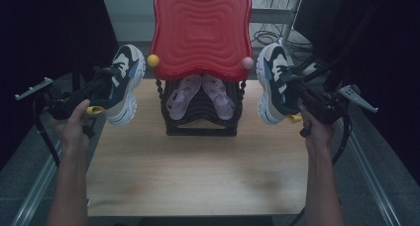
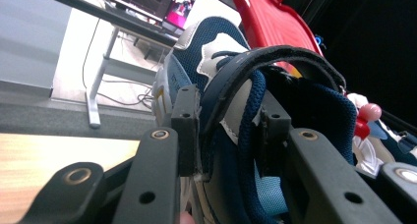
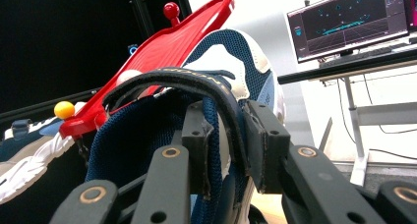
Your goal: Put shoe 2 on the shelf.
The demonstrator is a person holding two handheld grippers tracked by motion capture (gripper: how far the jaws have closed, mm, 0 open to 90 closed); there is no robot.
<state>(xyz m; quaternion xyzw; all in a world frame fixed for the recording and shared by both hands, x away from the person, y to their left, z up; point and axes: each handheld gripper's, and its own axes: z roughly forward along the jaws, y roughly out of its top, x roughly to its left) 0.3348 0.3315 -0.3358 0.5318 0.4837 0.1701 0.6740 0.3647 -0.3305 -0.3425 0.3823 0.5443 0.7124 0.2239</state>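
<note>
Here you hold a sneaker in each tool, both lifted off the desk [image 1: 198,171]. Your left tool [image 1: 106,84] is clamped on the left sneaker [image 1: 126,82]: in the left gripper view its jaws pinch the collar wall, one pad inside the shoe and one outside, with the dark strap arching above them. Your right tool [image 1: 297,94] is clamped on the right sneaker [image 1: 272,82] the same way, its jaws closed on the padded collar under the strap in the right gripper view. Each sneaker hangs in the air beside the rack [image 1: 200,119], one at either side, toes pointing up and away from you. The red tray [image 1: 200,28] tops the rack, tilted, with a yellow ball [image 1: 153,60] and a pink ball [image 1: 247,63] at its lower corners. A pair of lilac sandals [image 1: 200,94] sits on the rack below the tray
</note>
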